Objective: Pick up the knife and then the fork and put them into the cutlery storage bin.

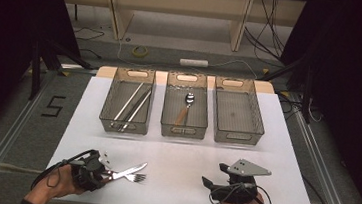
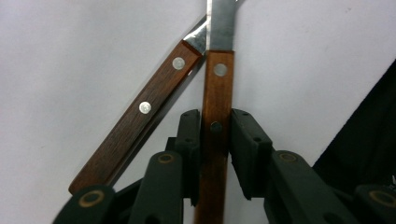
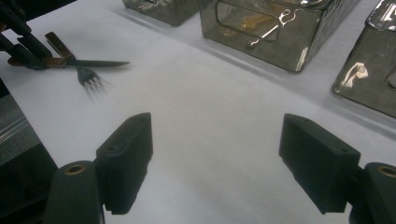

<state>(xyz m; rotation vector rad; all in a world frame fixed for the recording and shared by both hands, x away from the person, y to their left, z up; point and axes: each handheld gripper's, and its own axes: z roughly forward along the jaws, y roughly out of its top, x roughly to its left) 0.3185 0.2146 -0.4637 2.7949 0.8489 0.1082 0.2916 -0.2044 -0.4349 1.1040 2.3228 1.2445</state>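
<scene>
As I look down from the high view, my left tool (image 1: 103, 171) sits near the desk's (image 1: 177, 167) front left corner, at the handle ends of a knife (image 1: 129, 171) and a fork (image 1: 134, 178) that lie crossed on the white surface, blade and tines pointing right. My right tool (image 1: 210, 183) rests near the front edge toward the right, well apart from the cutlery. Three mesh baskets stand in a row along the far edge: the left basket (image 1: 125, 127) holds long metal pieces I cannot make out, the middle basket (image 1: 183, 131) holds a wooden-handled spoon (image 1: 186, 107), and the right basket (image 1: 238, 136) stands beside it

From the left gripper view, the jaws stand on either side of one riveted wooden handle (image 2: 215, 116); the left pad presses against it, the right pad sits just beside it, and I cannot tell whether that side touches. A second wooden handle (image 2: 144, 126) lies outside the jaws to the left, slanting so that its far end meets the first where the steel begins. Which handle is the knife's I cannot tell here

From the right gripper view, my right tool (image 3: 215, 158) has its jaws spread wide over bare desk with nothing between them. Farther off, the left tool (image 3: 28, 49) is at the knife (image 3: 95, 63) and fork (image 3: 91, 80), with the baskets along the top
</scene>
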